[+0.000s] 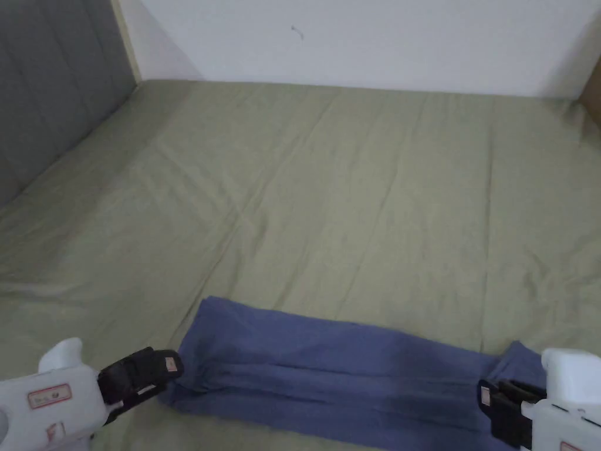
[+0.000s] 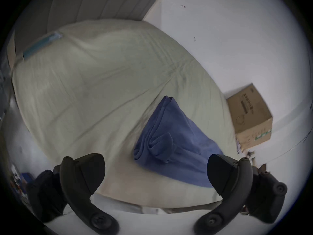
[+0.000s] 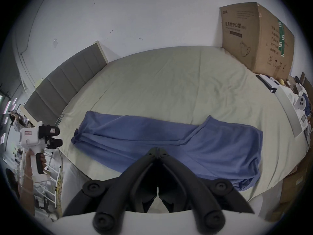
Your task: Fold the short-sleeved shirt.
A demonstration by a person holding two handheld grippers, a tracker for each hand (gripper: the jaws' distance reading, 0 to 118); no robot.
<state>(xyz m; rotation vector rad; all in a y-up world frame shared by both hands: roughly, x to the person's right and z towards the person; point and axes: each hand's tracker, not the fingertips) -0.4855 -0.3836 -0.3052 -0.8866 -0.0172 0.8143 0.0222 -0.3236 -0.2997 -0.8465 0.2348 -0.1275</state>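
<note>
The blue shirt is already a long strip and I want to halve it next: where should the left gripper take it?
Probably the bunched end of the blue shirt nearest the left gripper, approached from beyond that end: its jaws stand open, and the gathered layers there offer one thick edge.

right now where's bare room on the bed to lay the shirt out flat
The green sheet is bare from the long blue folded shirt back to the white wall and grey padded headboard. The brown cardboard box crowds the far right corner; the shirt fills the near edge.
</note>
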